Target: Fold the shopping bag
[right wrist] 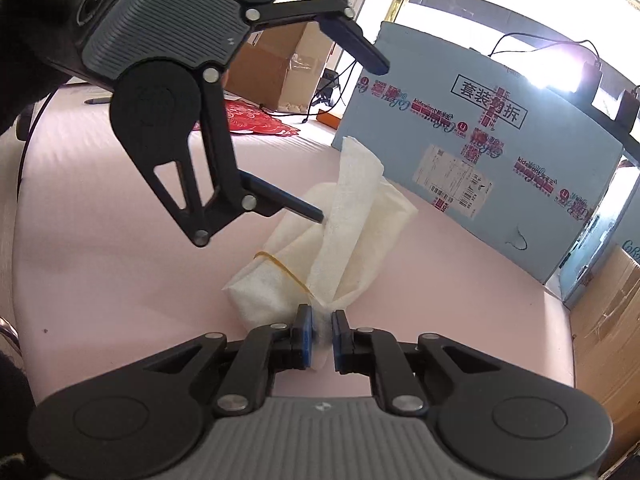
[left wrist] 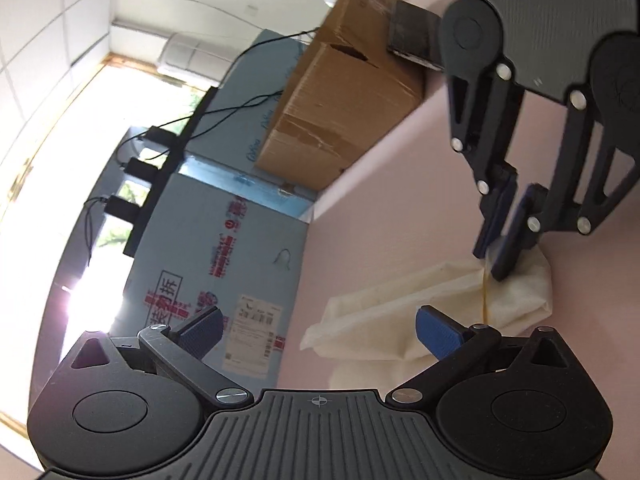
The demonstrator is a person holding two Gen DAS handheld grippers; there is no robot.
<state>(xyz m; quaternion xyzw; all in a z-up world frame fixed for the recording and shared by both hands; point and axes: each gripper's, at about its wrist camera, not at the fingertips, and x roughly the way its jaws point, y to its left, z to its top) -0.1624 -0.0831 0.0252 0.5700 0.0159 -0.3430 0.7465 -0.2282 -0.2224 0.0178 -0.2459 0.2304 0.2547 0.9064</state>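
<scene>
The left gripper [right wrist: 348,140] is being held above the pink table [right wrist: 120,208] with its fingers spread wide and nothing between them; in the right wrist view its lower fingertip [right wrist: 308,211] is seen just at the side of an upright fold of the shopping bag [right wrist: 348,240], though contact cannot be confirmed, while its upper finger is raised well clear. In the left wrist view the same gripper's blue pads [left wrist: 436,330] are shown far apart, with the bag lying on the table ahead of them. The cream, cloth-like shopping bag is lying bundled in the middle part of the table, partly folded, with one flap standing up and a yellow rubber band [right wrist: 284,270] looped around its nearer end. The right gripper [right wrist: 322,334] is being kept closed down on the near corner of the bag, a thin pinch of fabric being visible between its blue pads; from the left wrist view the right gripper [left wrist: 502,246] is seen coming down onto the bag's far end, where the rubber band is also showing. Beyond the table's far edge a large light blue box [right wrist: 500,168] with red printed tape and a shipping label is standing, and brown cardboard boxes [left wrist: 340,112] are standing near it. A red patterned sheet [right wrist: 256,122] is lying near the table's far left corner.
</scene>
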